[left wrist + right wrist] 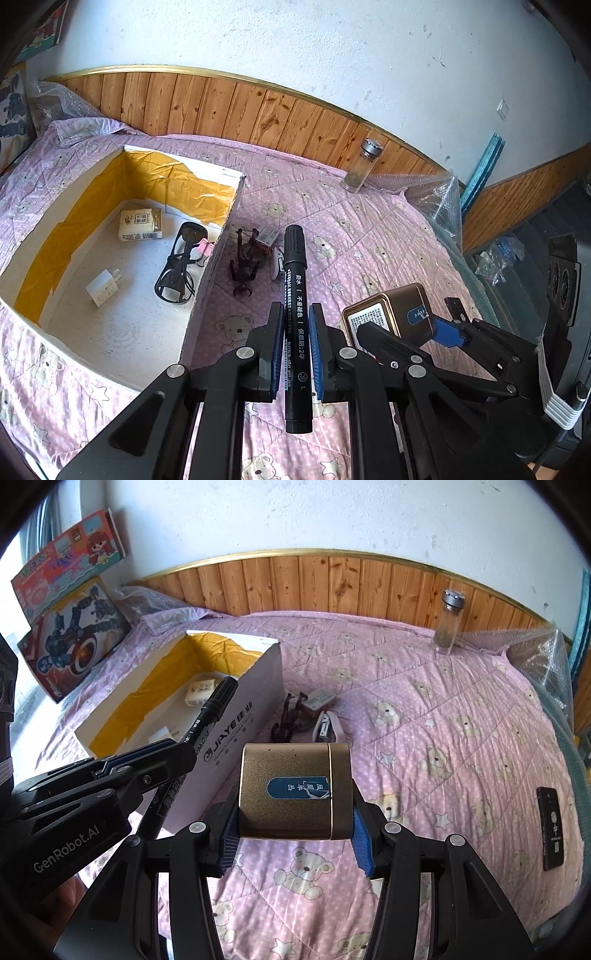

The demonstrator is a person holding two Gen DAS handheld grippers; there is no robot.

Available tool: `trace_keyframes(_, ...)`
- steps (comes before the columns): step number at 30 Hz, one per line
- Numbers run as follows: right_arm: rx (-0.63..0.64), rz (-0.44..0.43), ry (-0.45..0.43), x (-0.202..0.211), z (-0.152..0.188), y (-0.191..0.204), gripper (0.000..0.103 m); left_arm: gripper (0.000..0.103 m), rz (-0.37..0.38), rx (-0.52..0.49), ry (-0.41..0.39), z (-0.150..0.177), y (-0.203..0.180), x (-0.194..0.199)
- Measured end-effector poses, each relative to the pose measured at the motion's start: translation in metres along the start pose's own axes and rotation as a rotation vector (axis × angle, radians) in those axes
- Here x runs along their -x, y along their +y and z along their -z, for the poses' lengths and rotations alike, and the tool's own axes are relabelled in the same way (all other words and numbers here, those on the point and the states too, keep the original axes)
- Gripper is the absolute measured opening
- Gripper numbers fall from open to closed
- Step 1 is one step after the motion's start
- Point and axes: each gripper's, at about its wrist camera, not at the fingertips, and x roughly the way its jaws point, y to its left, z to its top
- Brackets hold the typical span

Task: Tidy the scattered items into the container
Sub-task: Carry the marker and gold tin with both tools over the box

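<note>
Container: the open cardboard box [207, 295] sits on the bed [369, 229], to the left of both my grippers.
Inside the box: a tissue pack [141, 224], glasses [180, 264] and a white charger [103, 287].
Left gripper [296, 319]: closed around a black marker [295, 288], cap pointing forward, just right of the box's near wall.
Right gripper [293, 814]: clamped on a gold tin [293, 790] by its two sides, held above the bedspread, right of the box.
Still loose on the bed: a dark figurine [243, 264], a small red-and-white box [266, 236] and a stapler [325, 722], bunched just beside the box's right wall.
Far right: a black remote [552, 829], well apart from the rest.
</note>
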Motion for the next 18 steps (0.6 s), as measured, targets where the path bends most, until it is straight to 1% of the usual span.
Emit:
trace_keyframes(10, 0.032, -0.023, -0.003, 0.001, -0.003, 0.022, 0.053, 0.014, 0.005, 0.042, -0.027, -0.003, 0.019, 0.017)
trace_keyframes(18, 0.058, -0.047, -0.013, 0.002, -0.01, 0.037, 0.053, 0.014, -0.01, 0.09, -0.05, -0.009, 0.041, 0.028)
